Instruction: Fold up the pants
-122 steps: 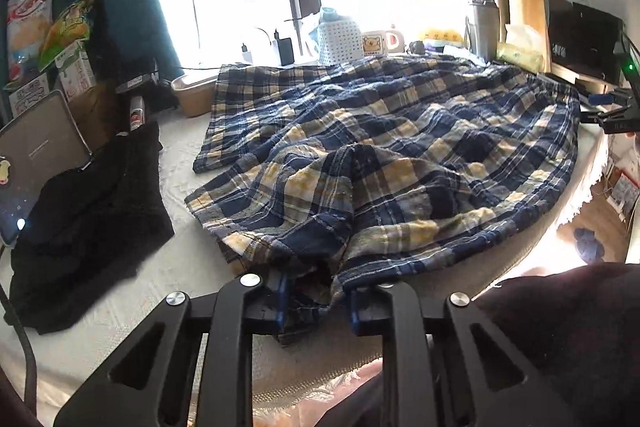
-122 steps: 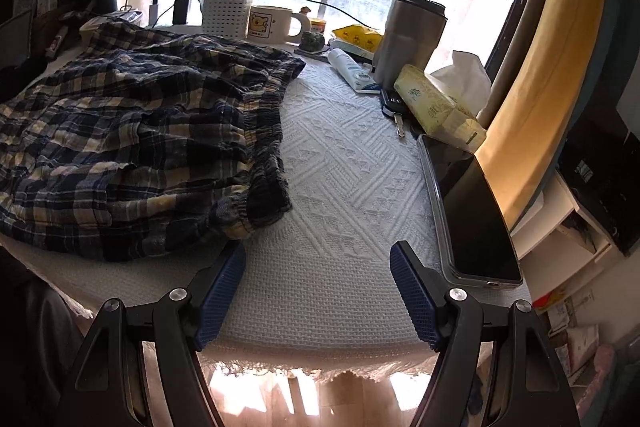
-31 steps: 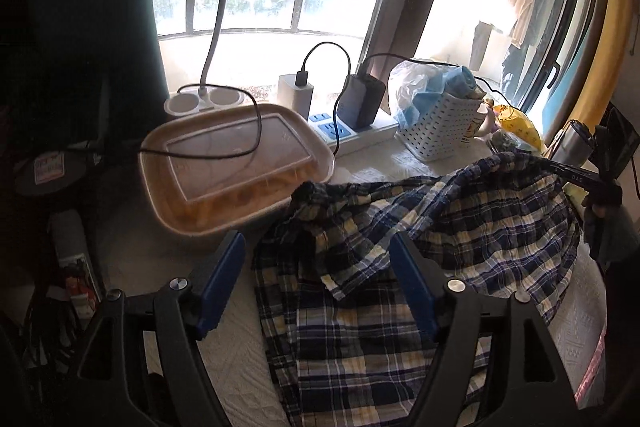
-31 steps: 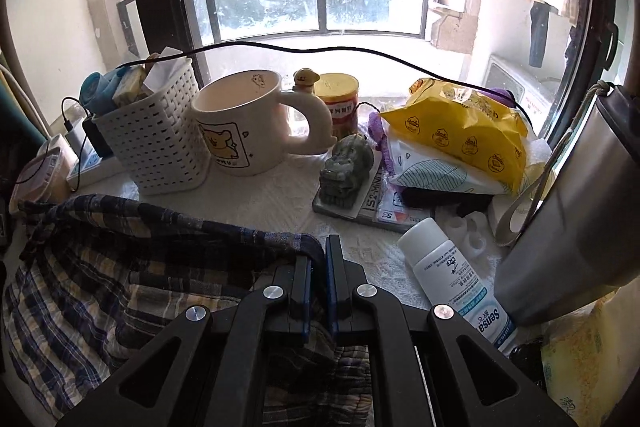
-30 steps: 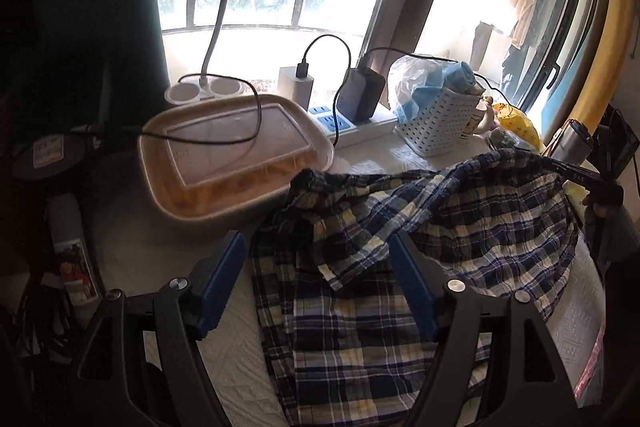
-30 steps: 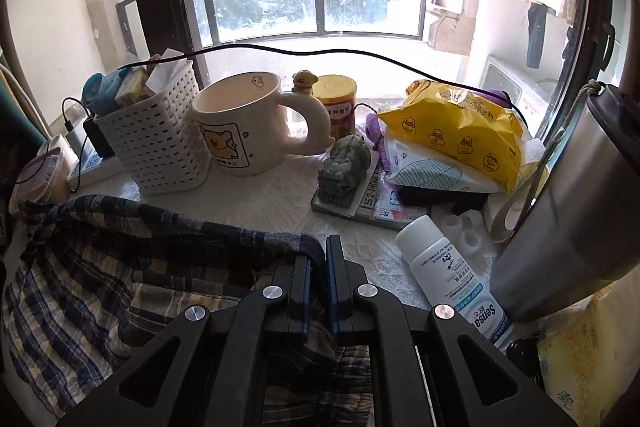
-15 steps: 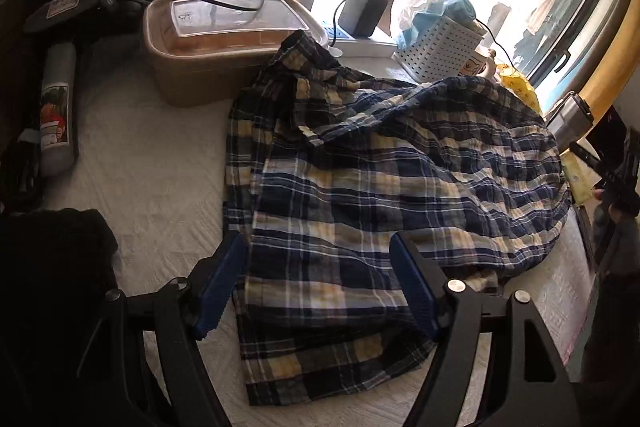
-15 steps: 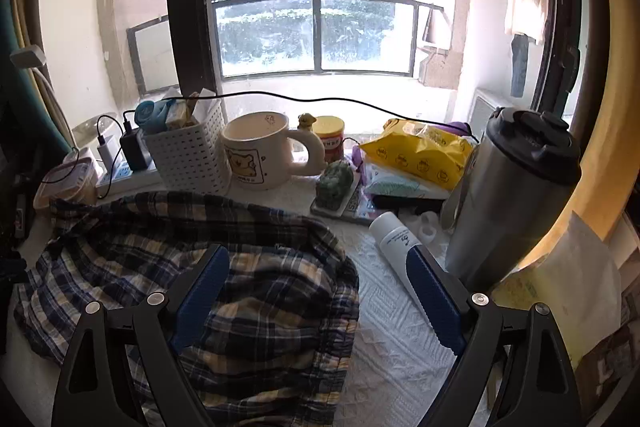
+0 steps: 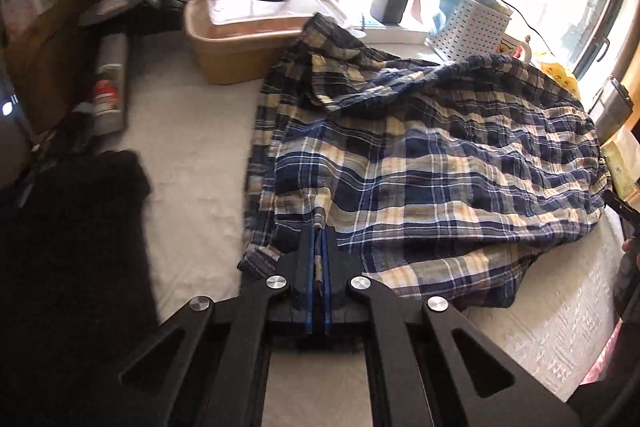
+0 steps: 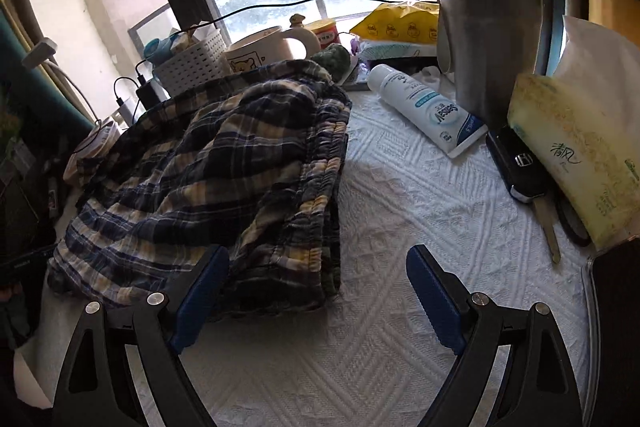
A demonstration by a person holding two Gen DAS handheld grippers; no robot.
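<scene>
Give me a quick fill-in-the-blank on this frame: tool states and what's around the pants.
1. The left tool is ____ on a fold of the plaid pants.
2. The right tool is ____, with nothing between its pads.
3. The white tube lies on its side in front of the steel ____.
4. Behind the pants, by the window, stands a white ____ with a bear printed on it.

Missing words: shut; open; tumbler; mug
</scene>
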